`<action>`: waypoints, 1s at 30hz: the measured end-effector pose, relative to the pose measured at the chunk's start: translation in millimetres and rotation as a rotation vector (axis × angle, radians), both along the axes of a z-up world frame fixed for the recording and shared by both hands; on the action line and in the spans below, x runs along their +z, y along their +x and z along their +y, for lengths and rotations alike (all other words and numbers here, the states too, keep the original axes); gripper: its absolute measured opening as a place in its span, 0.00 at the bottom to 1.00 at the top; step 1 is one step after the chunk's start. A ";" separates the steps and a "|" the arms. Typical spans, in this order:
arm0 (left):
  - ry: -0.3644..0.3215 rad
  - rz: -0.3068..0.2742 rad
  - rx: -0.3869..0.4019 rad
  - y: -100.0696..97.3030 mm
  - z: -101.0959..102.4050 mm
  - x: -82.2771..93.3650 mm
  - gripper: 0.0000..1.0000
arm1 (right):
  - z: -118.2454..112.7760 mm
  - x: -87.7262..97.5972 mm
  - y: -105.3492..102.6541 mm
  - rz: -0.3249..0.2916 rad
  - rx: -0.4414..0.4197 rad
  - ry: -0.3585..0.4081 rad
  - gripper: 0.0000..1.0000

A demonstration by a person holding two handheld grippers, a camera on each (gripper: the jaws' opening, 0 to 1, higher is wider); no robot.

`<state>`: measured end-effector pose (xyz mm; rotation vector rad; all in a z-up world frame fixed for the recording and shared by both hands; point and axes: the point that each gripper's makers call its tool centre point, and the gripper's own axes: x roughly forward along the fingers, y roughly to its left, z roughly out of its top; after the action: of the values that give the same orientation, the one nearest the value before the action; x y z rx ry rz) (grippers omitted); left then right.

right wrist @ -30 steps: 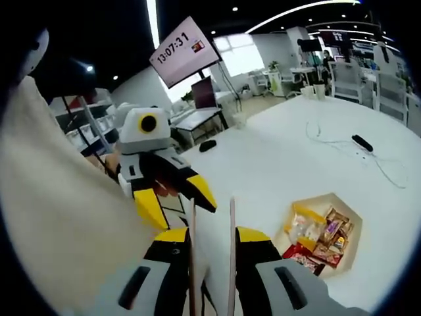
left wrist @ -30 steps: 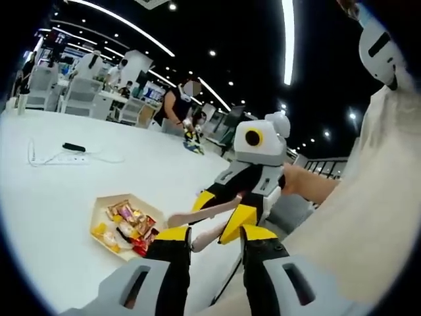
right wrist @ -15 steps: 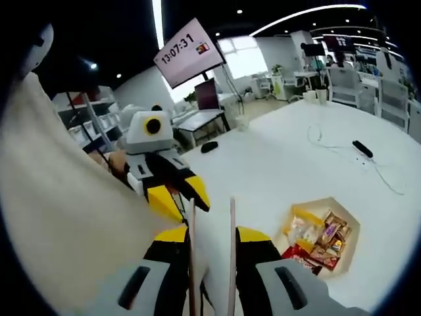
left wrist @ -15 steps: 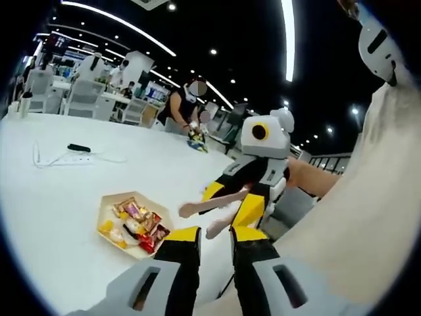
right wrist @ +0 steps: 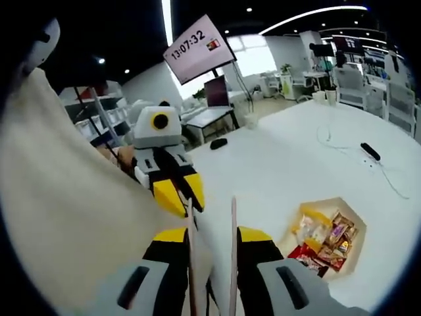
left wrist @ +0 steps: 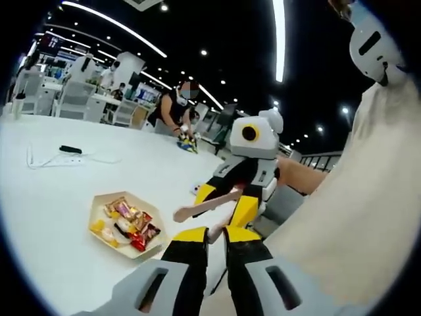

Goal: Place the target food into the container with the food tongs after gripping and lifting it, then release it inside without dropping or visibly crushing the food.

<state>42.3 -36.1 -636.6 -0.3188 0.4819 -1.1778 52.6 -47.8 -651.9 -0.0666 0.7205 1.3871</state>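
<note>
Clearly we have the right claw (right wrist: 210, 230) pinching the tongs (right wrist: 232, 250); left claw (left wrist: 214, 232) nearly pressed together; wrapped snacks (right wrist: 325, 238) lower right look light, crinkly, slippery, best gripped mid-packet.

Snacks (left wrist: 125, 220) in tray (left wrist: 99, 209) on table (left wrist: 52, 191)

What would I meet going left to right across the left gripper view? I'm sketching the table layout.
White power strip with its cable → hexagonal tray of wrapped snacks → tongs → right gripper → the person's pale sleeve.
</note>
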 end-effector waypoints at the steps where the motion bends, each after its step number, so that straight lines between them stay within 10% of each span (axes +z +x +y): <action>1: -0.002 0.000 -0.006 -1.3 -0.3 0.1 0.05 | -0.1 -0.2 -1.4 0.009 0.006 -0.002 0.28; 30: -0.031 0.032 -0.107 1.1 0.0 6.6 0.00 | -0.3 -3.3 9.2 0.003 -0.042 0.091 0.35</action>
<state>43.4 -36.1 -630.0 -0.3427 0.5143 -1.2863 61.9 -48.0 -655.2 0.0229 0.6570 1.3781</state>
